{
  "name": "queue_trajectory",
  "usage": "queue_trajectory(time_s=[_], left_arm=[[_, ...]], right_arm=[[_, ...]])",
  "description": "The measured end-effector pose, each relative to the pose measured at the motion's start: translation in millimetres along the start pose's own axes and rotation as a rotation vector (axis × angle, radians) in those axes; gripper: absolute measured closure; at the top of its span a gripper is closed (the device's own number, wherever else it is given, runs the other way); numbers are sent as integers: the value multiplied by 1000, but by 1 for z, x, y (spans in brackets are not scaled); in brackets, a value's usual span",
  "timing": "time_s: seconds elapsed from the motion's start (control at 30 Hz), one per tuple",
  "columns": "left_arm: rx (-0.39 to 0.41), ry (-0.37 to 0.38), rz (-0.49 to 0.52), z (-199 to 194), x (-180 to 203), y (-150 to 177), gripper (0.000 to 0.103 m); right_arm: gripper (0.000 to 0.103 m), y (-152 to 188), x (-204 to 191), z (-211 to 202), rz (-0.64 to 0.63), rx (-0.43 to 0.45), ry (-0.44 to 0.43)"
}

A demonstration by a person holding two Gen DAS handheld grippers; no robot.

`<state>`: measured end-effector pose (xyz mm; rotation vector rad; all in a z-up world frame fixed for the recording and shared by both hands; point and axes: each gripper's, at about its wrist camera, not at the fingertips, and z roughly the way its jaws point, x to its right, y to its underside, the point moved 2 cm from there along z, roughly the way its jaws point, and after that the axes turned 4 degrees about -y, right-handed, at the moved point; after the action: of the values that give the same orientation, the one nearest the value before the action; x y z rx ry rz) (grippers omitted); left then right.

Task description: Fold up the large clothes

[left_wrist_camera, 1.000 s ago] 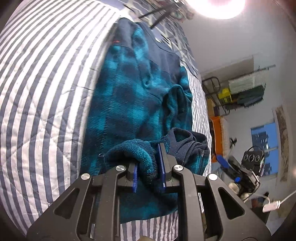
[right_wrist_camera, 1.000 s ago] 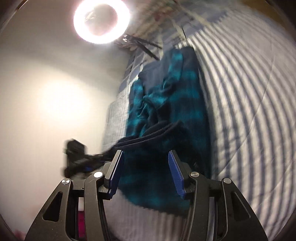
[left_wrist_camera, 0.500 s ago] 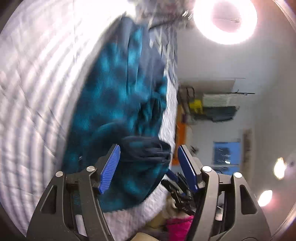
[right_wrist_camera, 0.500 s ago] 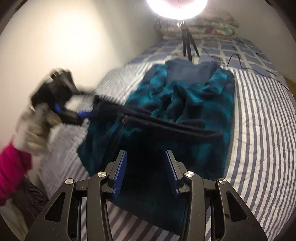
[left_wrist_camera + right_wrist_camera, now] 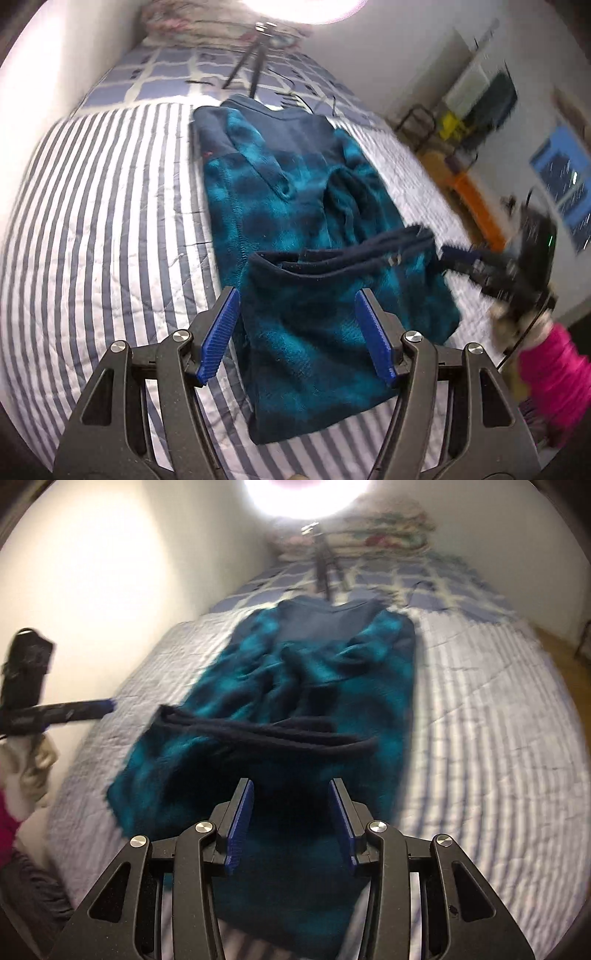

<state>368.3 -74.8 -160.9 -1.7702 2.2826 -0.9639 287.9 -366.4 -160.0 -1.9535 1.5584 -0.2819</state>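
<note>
A teal and navy plaid fleece garment (image 5: 280, 206) lies lengthwise on the striped bed quilt (image 5: 110, 221). Its lower part is folded up, so the navy hem band (image 5: 332, 258) runs across the body. My left gripper (image 5: 295, 332) hovers open over the folded part, with nothing pressed between its pads. In the right wrist view the same garment (image 5: 332, 672) and hem band (image 5: 266, 731) lie ahead of my right gripper (image 5: 291, 819), which is open above the near fold. The left gripper (image 5: 74, 710) shows at the left, apart from the cloth. The right gripper (image 5: 461, 254) sits by the hem's right end.
A tripod (image 5: 251, 66) with a bright ring light stands on the bed beyond the collar, and a cable lies beside it. Folded bedding (image 5: 388, 531) is at the head. A wall (image 5: 92, 572) runs along the left. A pink sleeve (image 5: 554, 376) and a rack (image 5: 480, 96) are at the right.
My left gripper let go of the hem it was pinching, opened and drew back upward. Both views rolled upright. The hem now lies across the garment. The right gripper's jaws narrowed slightly.
</note>
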Motion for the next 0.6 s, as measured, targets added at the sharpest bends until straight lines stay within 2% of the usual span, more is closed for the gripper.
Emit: queue_trajectory(time_s=[0.1,0.17,0.27,0.3,0.37,0.43,0.5,0.6], left_arm=[[-24,-48,37,19,-1,0,36],[-53,-72,31,37,-7,0,36],[-90,-52,-5,57,-13,3,36],[-98,-44,-19,62,-14,4,39],[-105,-57,-21,69,-12,6,80],[-86,-100,6,68,-6,6,91],[-45,-109,14,57,0,2,94],[12,-166,27,46,3,-4,95]], right_arm=[[49,1,20,7,40,-20,52],[49,3,34,14,90,-31,33],[49,5,46,21,138,-39,0],[50,5,47,23,145,-37,-14],[64,4,45,26,141,-40,-36],[88,3,37,29,112,-59,-34],[93,3,28,26,77,-54,-19],[95,-1,17,15,22,-27,21]])
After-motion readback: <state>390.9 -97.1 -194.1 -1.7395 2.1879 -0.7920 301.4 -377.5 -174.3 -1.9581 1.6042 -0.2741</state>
